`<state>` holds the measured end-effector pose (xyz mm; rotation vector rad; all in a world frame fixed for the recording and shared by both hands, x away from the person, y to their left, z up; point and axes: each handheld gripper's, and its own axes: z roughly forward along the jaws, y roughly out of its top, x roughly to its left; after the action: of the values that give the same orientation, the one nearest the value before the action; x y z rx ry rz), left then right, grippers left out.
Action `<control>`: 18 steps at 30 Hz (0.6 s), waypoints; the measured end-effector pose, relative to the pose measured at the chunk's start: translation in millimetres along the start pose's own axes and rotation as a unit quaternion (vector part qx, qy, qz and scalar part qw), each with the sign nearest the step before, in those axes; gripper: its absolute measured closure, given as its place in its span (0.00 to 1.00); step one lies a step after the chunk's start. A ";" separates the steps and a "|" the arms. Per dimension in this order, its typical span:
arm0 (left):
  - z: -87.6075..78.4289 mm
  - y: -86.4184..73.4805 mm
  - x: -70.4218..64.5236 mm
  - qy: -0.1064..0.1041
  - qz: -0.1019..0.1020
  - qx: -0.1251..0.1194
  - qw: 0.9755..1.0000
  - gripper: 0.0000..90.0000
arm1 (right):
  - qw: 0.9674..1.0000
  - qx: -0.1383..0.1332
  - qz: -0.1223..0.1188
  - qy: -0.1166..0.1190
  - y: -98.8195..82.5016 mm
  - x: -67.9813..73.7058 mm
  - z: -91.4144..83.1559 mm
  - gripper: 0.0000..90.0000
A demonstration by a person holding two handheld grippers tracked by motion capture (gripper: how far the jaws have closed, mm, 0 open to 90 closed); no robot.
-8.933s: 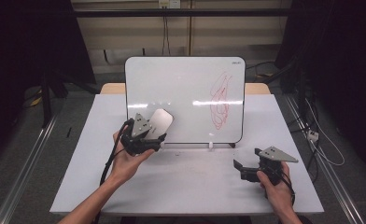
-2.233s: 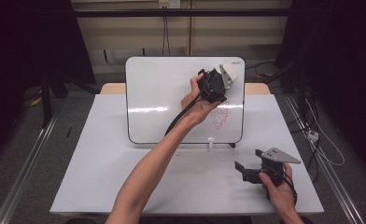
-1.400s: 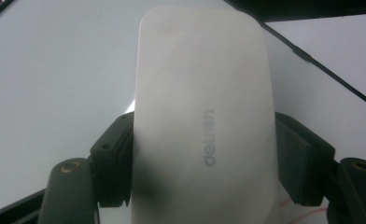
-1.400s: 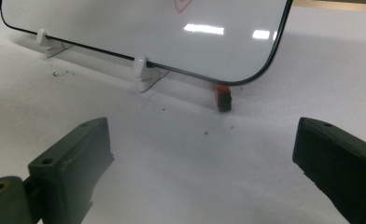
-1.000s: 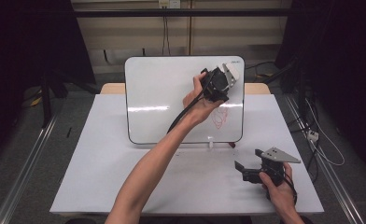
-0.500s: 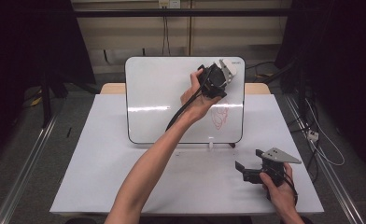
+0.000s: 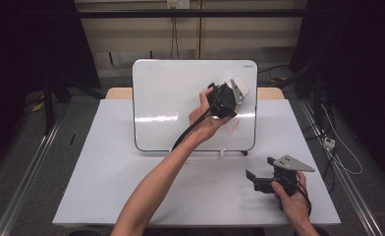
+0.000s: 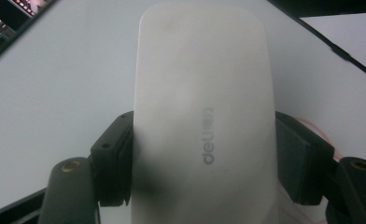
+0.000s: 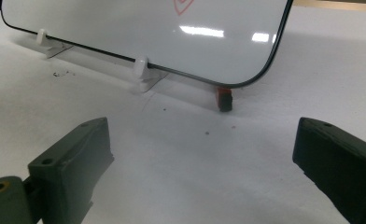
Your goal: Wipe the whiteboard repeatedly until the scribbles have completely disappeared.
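A white-surfaced board (image 7: pixel 171 98) stands upright on the white table (image 7: pixel 107 187). My left gripper (image 7: pixel 235 91) is shut on a white eraser (image 7: pixel 239 84) and presses it flat against the board's right side. In the left gripper view the eraser (image 8: pixel 202 116) sits clamped between both black pads (image 8: pixel 113 158). A small patch of red scribble (image 7: pixel 231 125) remains just below the hand. My right gripper (image 7: pixel 259 179) rests on the table at the front right, jaws wide open with nothing between them (image 9: pixel 204 163).
The board (image 9: pixel 125 28) stands in white clip feet (image 9: pixel 141 70). A small red and black marker (image 9: pixel 224 99) lies on the table under its right corner. Dark floor, rails and cables surround the table.
The left gripper with the eraser has slid down the board's right side. Most of the large red scribble seen at first is gone. The right gripper has stayed put.
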<state>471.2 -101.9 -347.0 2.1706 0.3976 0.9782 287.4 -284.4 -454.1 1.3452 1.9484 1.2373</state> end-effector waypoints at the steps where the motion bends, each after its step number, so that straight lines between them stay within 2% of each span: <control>1: -0.2 -1.5 -2.6 -0.001 -0.001 0.000 1.000 0.34 | 1.000 0.000 0.000 0.000 0.0 -0.1 0.1 0.05; 2: -0.7 -2.5 -5.2 -0.001 -0.004 -0.001 1.000 0.34 | 1.000 0.001 0.000 0.000 0.0 -0.3 0.3 0.05; 6: -2.4 -8.4 -15.3 -0.008 0.008 -0.002 1.000 0.34 | 1.000 0.001 -0.002 0.000 0.3 0.1 0.8 0.05; 13: -6.3 -19.7 -31.9 -0.017 0.017 -0.005 1.000 0.34 | 1.000 0.001 -0.004 -0.001 0.2 0.2 0.7 0.05; 18: -6.4 -19.7 -29.9 -0.027 0.022 -0.004 0.999 0.34 | 1.000 0.001 -0.002 0.000 0.3 0.0 0.3 0.05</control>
<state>446.7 -100.9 -373.9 2.2018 0.3216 0.9419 287.8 -284.3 -454.0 1.3409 1.9518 1.2352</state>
